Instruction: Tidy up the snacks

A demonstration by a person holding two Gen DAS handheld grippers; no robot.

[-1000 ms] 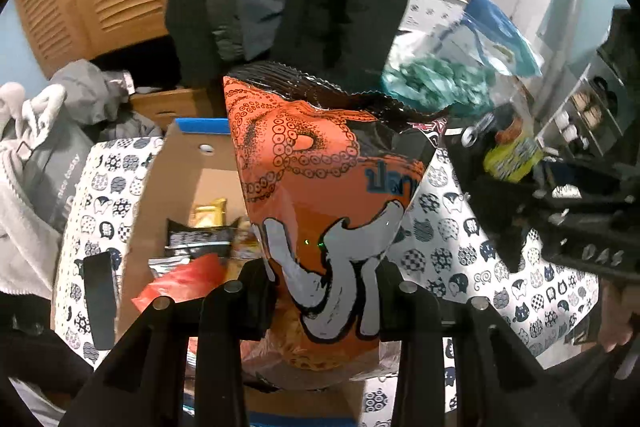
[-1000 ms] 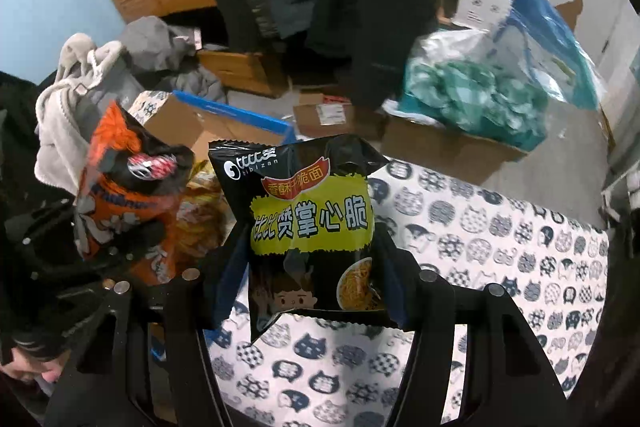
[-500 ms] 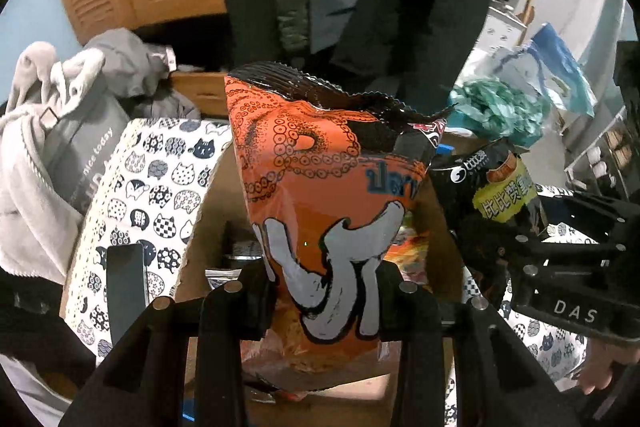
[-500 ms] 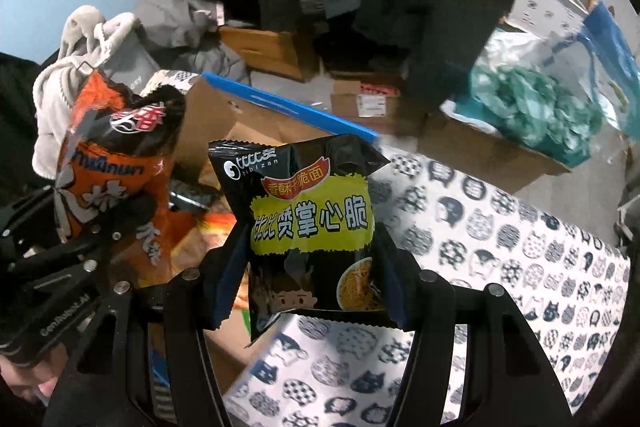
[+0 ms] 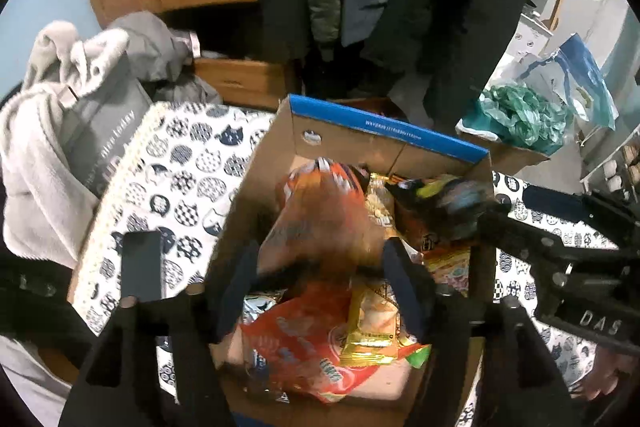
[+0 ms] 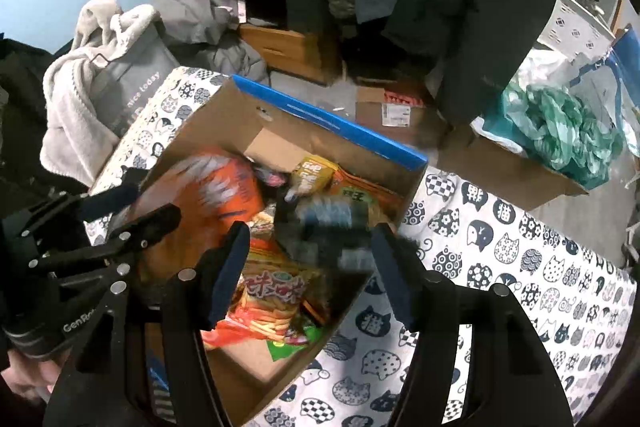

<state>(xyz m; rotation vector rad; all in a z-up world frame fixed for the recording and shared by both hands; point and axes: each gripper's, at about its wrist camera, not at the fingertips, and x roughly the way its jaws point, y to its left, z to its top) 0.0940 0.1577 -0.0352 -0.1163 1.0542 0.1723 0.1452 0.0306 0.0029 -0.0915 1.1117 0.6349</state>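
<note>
Releasing: both tongs have just been opening over the cardboard box (image 5: 384, 131), and each packet that was pinched half a second ago is now blurred and loose between the jaws.
Left tongs (image 5: 320, 279): jaws spread apart, pads no longer pressing; the orange octopus bag (image 5: 320, 223) smears downward ahead of them, dropping toward the box's left side.
Right tongs (image 6: 308, 263): jaws also parted, nothing gripped; the black noodle-snack packet (image 6: 324, 227) is a dark blur tipping into the box near its right wall.
Change in position: a second ago both packets were held upright over the cat-print surface (image 6: 500, 267) and box edge; now both sets of tongs sit directly above the box.
Box contents: a yellow packet (image 5: 372, 331), a red-orange bag (image 5: 304, 347) and other wrappers already lie inside.
Meaning for the task: judging by the blur, two more snacks are landing in the box together, so this pair looks done once they settle.
Likely next need: no further snacks are visible on the surface in either view, so what remains cannot be told.
</note>
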